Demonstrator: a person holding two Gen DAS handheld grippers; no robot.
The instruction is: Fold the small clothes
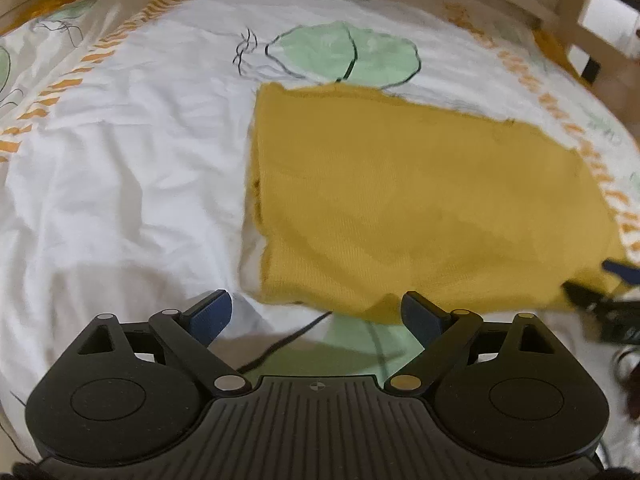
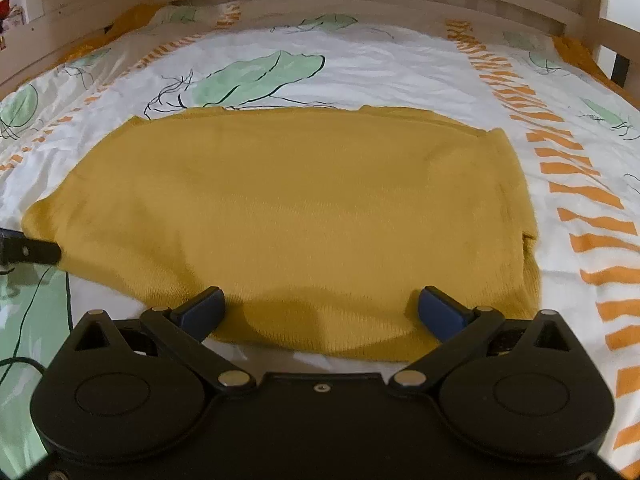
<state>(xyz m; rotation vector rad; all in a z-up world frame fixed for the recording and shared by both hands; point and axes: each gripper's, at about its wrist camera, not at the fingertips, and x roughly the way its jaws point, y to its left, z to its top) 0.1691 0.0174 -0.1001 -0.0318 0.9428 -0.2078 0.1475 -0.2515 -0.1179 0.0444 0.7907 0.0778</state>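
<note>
Left gripper and right gripper: both spread wide, empty. Mustard knit garment looks soft, light, floppy; recommend pinching near-edge corners.

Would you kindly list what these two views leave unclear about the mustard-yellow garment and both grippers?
- Mustard-yellow knitted garment: its type and number of folded layers cannot be told; no sleeves or neckline show.
- Its near edge: in the right wrist view, the right gripper covers part of it.
- Left gripper: motion blur in the left wrist view hides whether its fingers touch cloth.
</note>
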